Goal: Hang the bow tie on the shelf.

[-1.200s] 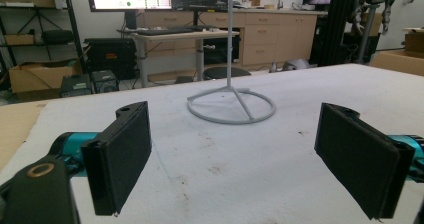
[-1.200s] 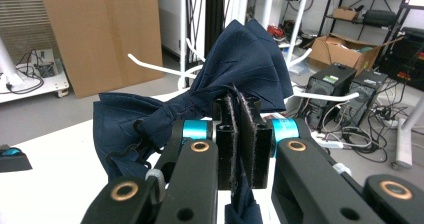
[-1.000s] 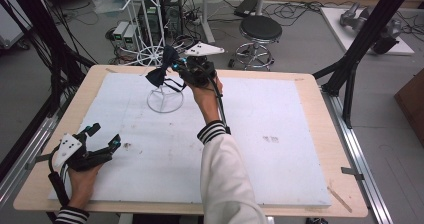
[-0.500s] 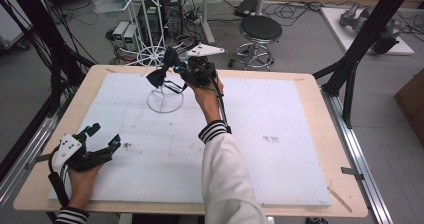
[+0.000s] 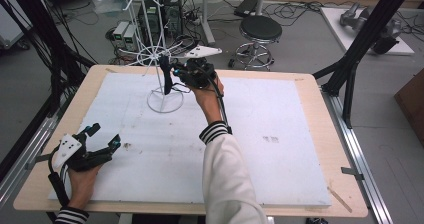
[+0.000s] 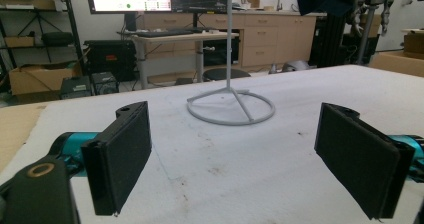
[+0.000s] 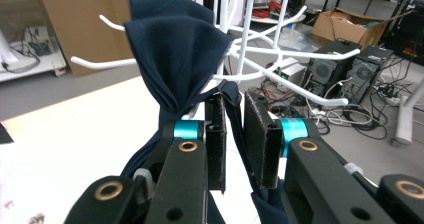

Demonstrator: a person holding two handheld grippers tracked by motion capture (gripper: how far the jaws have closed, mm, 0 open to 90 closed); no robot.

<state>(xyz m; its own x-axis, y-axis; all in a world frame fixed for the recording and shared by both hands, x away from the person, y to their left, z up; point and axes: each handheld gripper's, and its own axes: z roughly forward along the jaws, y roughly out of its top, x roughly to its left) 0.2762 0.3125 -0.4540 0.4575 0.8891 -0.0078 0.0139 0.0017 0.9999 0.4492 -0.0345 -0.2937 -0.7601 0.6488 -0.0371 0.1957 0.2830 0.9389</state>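
White board (image 5: pixel 280 149): right tongs (image 7: pixel 235 121) now loosened around cloth (image 7: pixel 175 59).

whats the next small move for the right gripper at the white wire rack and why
Probably open the right gripper a little wider and draw it back: the dark blue bow tie already hangs on an arm of the white wire rack, the jaws have just been opening, and its strap runs through the gap.

A round black swivel stool (image 5: pixel 260 30) is standing on the grey floor (image 5: pixel 300 39). Computer towers (image 5: pixel 121 34) and tangled cables are sitting left of the stool; wooden cabinets (image 6: pixel 270 36) are lining the wall.
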